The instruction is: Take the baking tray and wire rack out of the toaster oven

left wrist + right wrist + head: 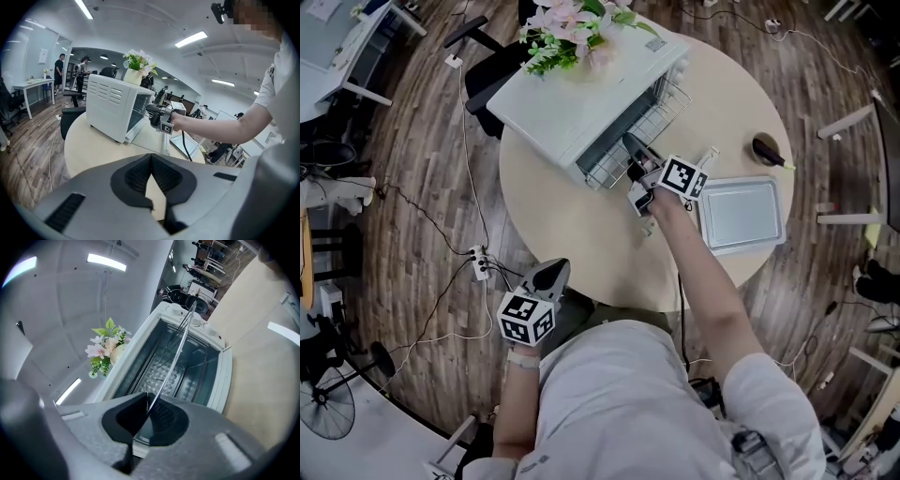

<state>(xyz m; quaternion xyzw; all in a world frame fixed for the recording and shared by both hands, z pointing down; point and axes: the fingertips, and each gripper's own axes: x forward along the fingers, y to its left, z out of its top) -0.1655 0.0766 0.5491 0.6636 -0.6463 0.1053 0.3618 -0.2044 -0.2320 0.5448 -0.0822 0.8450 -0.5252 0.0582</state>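
Observation:
The white toaster oven (pixel 581 94) stands open on the round table (pixel 581 244). Its wire rack (pixel 661 117) sticks partway out of the front. My right gripper (pixel 631 150) is at the rack's front edge. In the right gripper view the right gripper (pixel 146 399) is shut on the rack's thin front wire (pixel 176 352), with the oven cavity (pixel 187 371) behind it. The grey baking tray (pixel 741 214) lies flat on the table, right of my right hand. My left gripper (pixel 553 270) hangs off the table's near edge; in the left gripper view the left gripper (pixel 151 157) is shut and holds nothing.
A vase of flowers (pixel 572 28) sits on top of the oven. A small dark object (pixel 766 150) lies near the table's right edge. A black chair (pixel 483 80) stands behind the oven, and cables and a power strip (pixel 480 265) lie on the floor at left.

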